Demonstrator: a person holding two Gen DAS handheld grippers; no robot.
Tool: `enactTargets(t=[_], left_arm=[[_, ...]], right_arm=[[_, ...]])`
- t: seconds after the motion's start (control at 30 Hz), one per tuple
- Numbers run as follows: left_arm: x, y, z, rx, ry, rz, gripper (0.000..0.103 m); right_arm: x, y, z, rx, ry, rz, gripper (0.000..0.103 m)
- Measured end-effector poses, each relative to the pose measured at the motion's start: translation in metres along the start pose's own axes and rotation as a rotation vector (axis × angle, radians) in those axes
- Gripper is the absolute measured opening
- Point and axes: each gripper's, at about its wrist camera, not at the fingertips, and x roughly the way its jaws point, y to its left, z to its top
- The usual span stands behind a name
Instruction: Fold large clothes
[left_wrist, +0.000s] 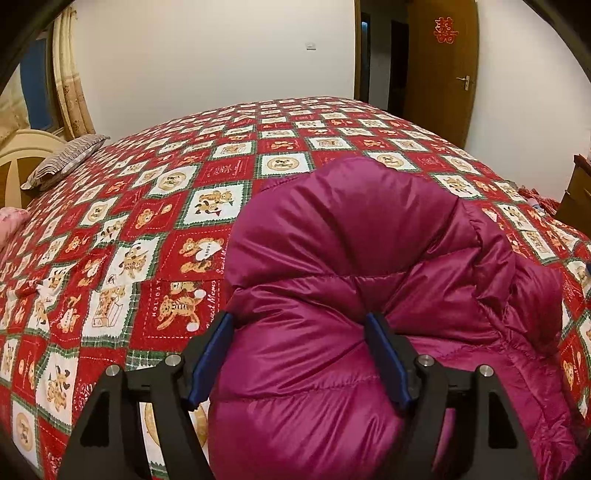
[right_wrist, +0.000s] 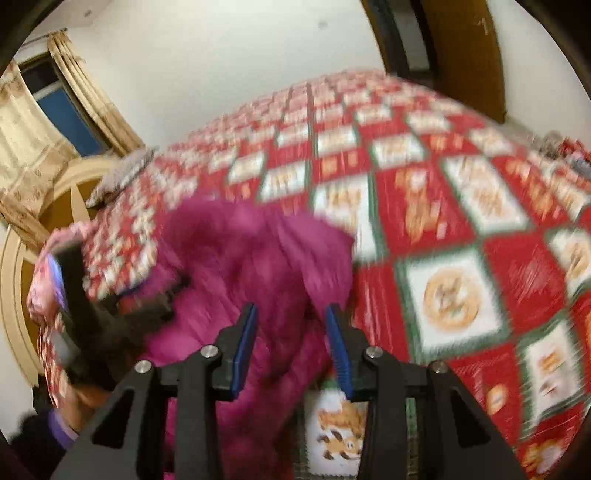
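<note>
A puffy magenta down jacket (left_wrist: 354, 258) lies bunched on the bed, its upper part rolled over into a thick fold. My left gripper (left_wrist: 299, 350) straddles that fold with its jaws wide. The padding bulges between the blue pads (left_wrist: 386, 360) and touches both, and creases gather at the right one. In the blurred right wrist view the jacket (right_wrist: 236, 258) lies to the left. My right gripper (right_wrist: 291, 347) hovers over its near edge, jaws partly apart, with no fabric visibly pinched. The left tool's black housing (right_wrist: 81, 295) shows at the far left.
The bed is covered by a red, white and green bear-print quilt (left_wrist: 155, 229). A striped pillow (left_wrist: 66, 158) and a cream headboard (left_wrist: 22, 147) are at the left, with curtains behind. A wooden door (left_wrist: 439, 66) stands at the back right, and a sleeve (right_wrist: 55, 432) shows at lower left.
</note>
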Motion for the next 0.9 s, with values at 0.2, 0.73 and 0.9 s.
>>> enactTargets(t=[0.2,0.73,0.9], left_arm=[[-0.001,-0.007,0.0,0.028,-0.009,0.044,0.074],[0.0,-0.006,0.001,0.01,-0.004,0.027,0.075],[-0.008,0.012,0.014,-0.057,0.016,-0.064,0.075]], right_arm=[[0.03,0.041,0.05,0.237,0.025,0.149,0.042],[0.094,0.008,0.01,0.163,-0.01,-0.181,0.041],[0.107,0.003,-0.001,0.079,-0.023,-0.205,0.041]])
